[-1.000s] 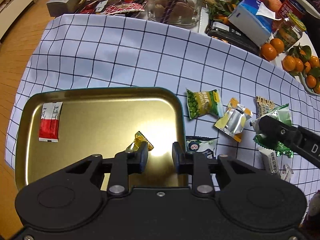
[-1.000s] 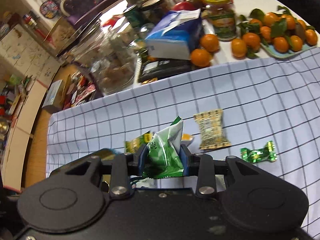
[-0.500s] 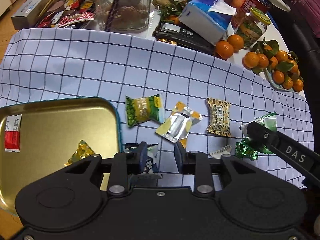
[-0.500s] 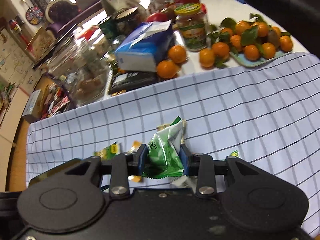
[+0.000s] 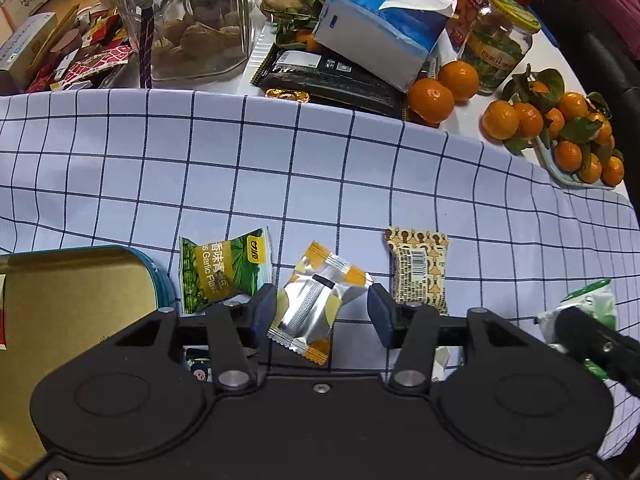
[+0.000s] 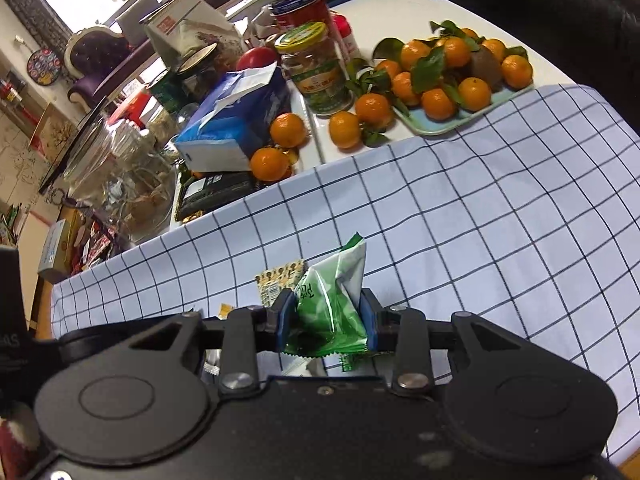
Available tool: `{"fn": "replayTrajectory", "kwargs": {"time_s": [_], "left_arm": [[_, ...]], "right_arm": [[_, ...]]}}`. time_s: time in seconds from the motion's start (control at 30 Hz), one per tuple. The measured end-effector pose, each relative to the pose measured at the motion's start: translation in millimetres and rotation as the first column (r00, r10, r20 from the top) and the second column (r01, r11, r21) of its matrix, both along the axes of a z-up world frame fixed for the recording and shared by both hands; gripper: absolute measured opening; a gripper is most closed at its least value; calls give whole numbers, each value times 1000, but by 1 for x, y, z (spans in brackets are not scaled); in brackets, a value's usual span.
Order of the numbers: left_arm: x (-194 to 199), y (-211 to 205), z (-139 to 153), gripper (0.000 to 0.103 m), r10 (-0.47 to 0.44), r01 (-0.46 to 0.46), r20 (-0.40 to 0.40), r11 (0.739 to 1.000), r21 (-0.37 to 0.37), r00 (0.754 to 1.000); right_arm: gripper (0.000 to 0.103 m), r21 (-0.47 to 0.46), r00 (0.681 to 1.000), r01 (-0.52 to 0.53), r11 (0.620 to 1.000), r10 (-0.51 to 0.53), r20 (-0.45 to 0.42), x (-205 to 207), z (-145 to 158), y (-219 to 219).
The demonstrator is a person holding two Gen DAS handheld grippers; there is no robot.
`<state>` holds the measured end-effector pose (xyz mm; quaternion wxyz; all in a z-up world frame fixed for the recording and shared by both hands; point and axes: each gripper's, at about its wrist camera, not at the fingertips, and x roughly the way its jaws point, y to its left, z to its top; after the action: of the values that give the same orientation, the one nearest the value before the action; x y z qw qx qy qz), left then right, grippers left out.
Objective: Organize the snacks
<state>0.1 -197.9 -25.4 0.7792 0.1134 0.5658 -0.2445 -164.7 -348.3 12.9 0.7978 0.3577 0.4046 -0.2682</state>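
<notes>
My left gripper (image 5: 322,310) is open, its fingers on either side of a silver and orange snack packet (image 5: 318,306) lying on the checked cloth. A green pea packet (image 5: 222,270) lies just left of it and a beige patterned packet (image 5: 418,270) just right. The gold tray (image 5: 80,300) sits at the left with a red and white sachet at its edge. My right gripper (image 6: 326,320) is shut on a green and white snack bag (image 6: 334,300), held above the cloth; the bag also shows at the right of the left wrist view (image 5: 592,304).
The back of the table is crowded: a glass jar (image 5: 192,28), a blue tissue pack (image 5: 380,28), a dark packet (image 5: 332,80), a jar with a green lid (image 5: 496,56), loose tangerines (image 5: 432,96) and a plate of tangerines (image 6: 452,76). More small packets lie under the grippers.
My left gripper has moved right from over the tray to the silver and orange packet and opened wider. My right gripper still holds the green bag and has shifted slightly.
</notes>
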Motion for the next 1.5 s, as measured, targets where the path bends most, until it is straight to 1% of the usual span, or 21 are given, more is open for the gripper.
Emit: {"fn": "replayTrajectory", "kwargs": {"time_s": [0.1,0.23,0.37,0.4,0.43,0.53,0.6,0.63,0.67,0.77,0.87,0.9,0.97,1.13,1.23,1.33,1.4,1.5], "left_arm": [[2,-1,-10,57,8,-8,-5,999,34,1000],[3,-5,-21,57,3,-2,-19,998,59,1000],[1,-16,-31,59,-10,10,3,995,97,1000],[1,-19,-32,61,-15,14,11,994,107,1000],[0,-20,-32,61,-15,13,18,995,103,1000],[0,-23,-33,59,-4,3,10,996,85,1000],[-3,-24,-32,53,-4,3,9,997,80,1000],[-5,-25,-31,52,-11,10,13,997,82,1000],[-8,-26,-30,47,-24,23,16,997,80,1000],[-14,-28,-29,44,-51,51,-8,997,65,999],[-18,-28,-29,43,-63,66,-59,997,35,996],[-19,-27,-28,43,-63,65,-78,998,23,995],[-21,-25,-24,43,-62,63,-92,998,6,994],[-26,-16,-4,43,-60,57,-80,998,-30,995],[-28,-5,9,43,-70,69,-54,997,-31,996],[-27,12,18,43,-67,67,-3,998,-9,998],[-26,26,24,43,-53,53,18,999,1,998],[-18,50,33,43,-14,14,23,1000,-3,1000]], "right_arm": [[37,17,1000,6,1000,-6,13,-5,1,-6],[37,39,1000,4,999,-5,19,-9,1,-9],[37,56,1000,11,998,-13,27,-13,0,-12],[37,58,999,13,998,-15,28,-14,0,-14],[37,60,999,15,998,-16,29,-15,0,-15],[37,69,999,27,997,-29,28,-21,-2,-19],[37,71,999,39,997,-41,26,-24,-3,-23],[37,72,999,46,996,-48,25,-25,-3,-25],[37,73,998,54,996,-56,23,-26,-3,-26],[37,89,997,71,993,-74,30,-28,-3,-30],[37,82,997,66,994,-70,42,-26,0,-29],[37,77,997,63,995,-67,44,-26,1,-28],[37,72,997,62,995,-66,45,-24,2,-27],[37,65,996,72,995,-75,41,-19,3,-25],[37,62,996,71,996,-74,41,-16,4,-24],[37,58,997,61,996,-64,41,-9,5,-18],[37,57,998,51,997,-53,42,-2,6,-12],[37,52,999,22,998,-24,44,12,7,3]]}}
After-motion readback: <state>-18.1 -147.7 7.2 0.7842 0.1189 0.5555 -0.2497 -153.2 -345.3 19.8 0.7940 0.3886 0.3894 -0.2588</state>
